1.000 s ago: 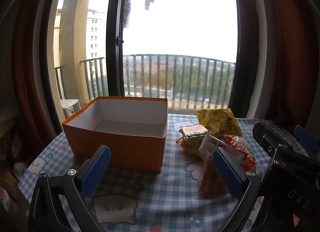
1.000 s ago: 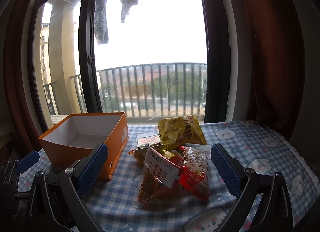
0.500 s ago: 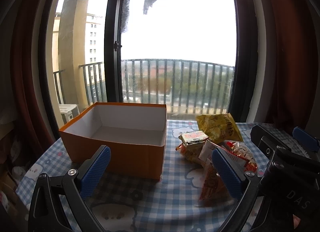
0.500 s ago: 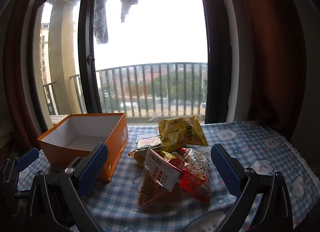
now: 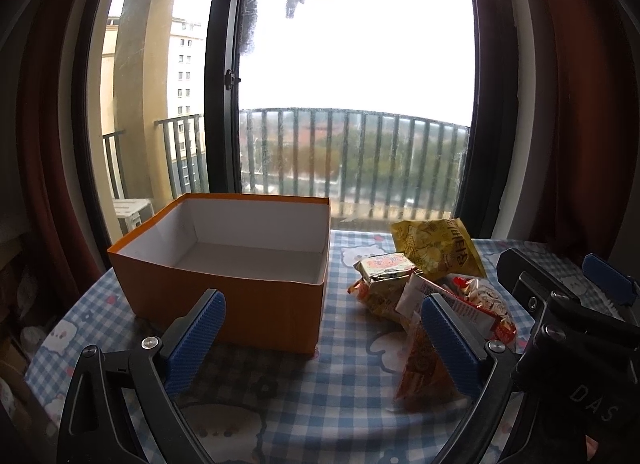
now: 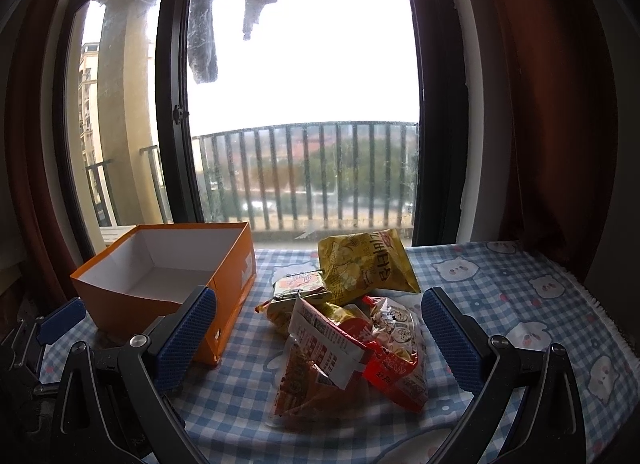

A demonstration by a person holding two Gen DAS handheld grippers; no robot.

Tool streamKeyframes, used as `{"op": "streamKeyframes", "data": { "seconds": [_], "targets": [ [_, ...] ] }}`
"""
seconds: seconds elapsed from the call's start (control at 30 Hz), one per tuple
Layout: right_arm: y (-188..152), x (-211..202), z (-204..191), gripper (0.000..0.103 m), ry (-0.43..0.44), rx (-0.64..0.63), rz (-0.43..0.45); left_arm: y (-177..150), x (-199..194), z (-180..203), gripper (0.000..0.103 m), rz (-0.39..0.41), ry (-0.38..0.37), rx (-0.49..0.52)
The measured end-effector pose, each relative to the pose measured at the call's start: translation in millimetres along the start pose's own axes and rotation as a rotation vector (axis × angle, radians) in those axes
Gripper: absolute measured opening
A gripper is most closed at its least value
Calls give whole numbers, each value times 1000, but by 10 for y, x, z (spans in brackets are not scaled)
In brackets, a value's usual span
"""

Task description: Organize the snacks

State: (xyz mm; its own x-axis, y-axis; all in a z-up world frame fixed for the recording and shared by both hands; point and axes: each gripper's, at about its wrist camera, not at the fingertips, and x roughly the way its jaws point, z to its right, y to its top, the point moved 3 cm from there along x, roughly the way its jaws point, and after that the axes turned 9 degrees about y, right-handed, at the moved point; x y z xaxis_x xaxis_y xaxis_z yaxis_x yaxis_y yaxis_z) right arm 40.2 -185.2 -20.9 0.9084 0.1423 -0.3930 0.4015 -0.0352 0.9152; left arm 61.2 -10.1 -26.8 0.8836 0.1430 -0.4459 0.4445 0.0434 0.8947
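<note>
An empty orange box [image 5: 224,296] [image 6: 224,304] with a white inside stands on the left of the checked tablecloth. To its right lies a pile of snack packets: a yellow bag [image 5: 438,254] [image 6: 366,264] at the back, a small green-orange packet [image 5: 384,268] [image 6: 300,288], a red-white packet [image 6: 394,352] [image 5: 476,304] and an orange packet [image 6: 308,388] in front. My left gripper [image 5: 322,344] is open, low in front of the box. My right gripper [image 6: 318,344] is open, just short of the pile. Both hold nothing.
The table with its blue-white cloth [image 6: 520,304] stands against a large window with a dark frame [image 5: 220,103] and a balcony railing [image 6: 304,175] behind. Dark red curtains [image 6: 540,103] hang on both sides. The right gripper's body [image 5: 568,328] shows at the left wrist view's right edge.
The left gripper has tilted or risen a little, so box and snacks sit lower in its view. The right gripper view is nearly unchanged. Both stayed open.
</note>
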Motion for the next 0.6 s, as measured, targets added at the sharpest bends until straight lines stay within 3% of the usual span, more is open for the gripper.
{"op": "streamKeyframes", "data": {
  "seconds": [0.33, 0.6],
  "targets": [
    [-168, 4, 157, 103, -8, 24, -54, -170, 20, 176, 98, -52, -54, 12],
    [-252, 78, 398, 103, -38, 14, -66, -253, 190, 491, 89, -98, -104, 47]
  ]
}}
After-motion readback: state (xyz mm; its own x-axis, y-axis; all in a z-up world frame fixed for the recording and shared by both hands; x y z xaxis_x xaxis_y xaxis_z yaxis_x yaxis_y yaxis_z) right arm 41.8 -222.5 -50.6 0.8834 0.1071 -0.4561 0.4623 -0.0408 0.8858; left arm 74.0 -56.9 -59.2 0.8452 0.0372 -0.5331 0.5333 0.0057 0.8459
